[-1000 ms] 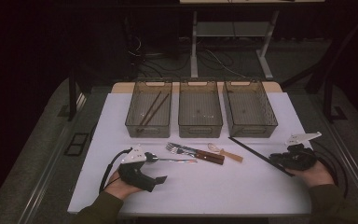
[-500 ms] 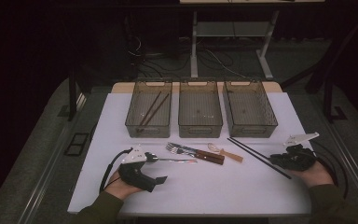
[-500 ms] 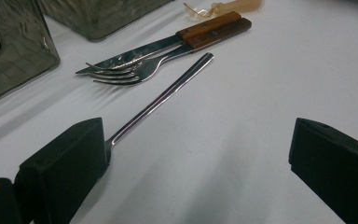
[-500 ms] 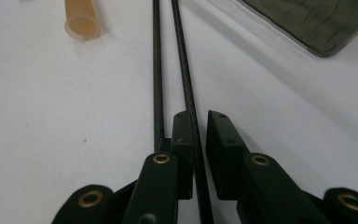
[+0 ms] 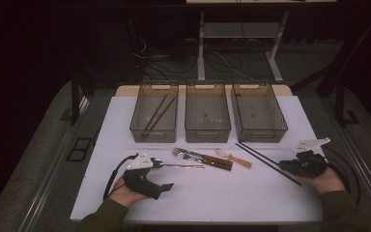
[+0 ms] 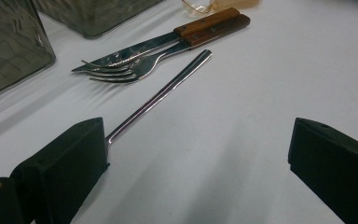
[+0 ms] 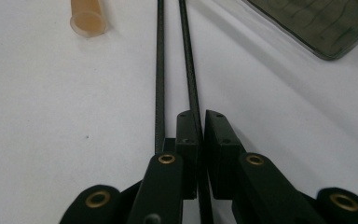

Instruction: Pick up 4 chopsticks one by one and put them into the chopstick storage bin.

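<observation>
A pair of black chopsticks (image 7: 186, 65) is shown lowered flat onto the white tabletop (image 5: 212, 193), having been tilted a second earlier; one stick is clamped by the right gripper (image 7: 200, 133). The left gripper (image 6: 196, 154), spread wide, rests beside a spoon handle (image 6: 161, 95). A dark room surrounds the tabletop.

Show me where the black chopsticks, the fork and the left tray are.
chopsticks (image 7: 159, 70): right gripper view, on the left stick's shaft ahead of the jaws.
fork (image 6: 121, 74): left gripper view, on its tines.
left tray (image 5: 153, 135): high view, on its near wall.
</observation>
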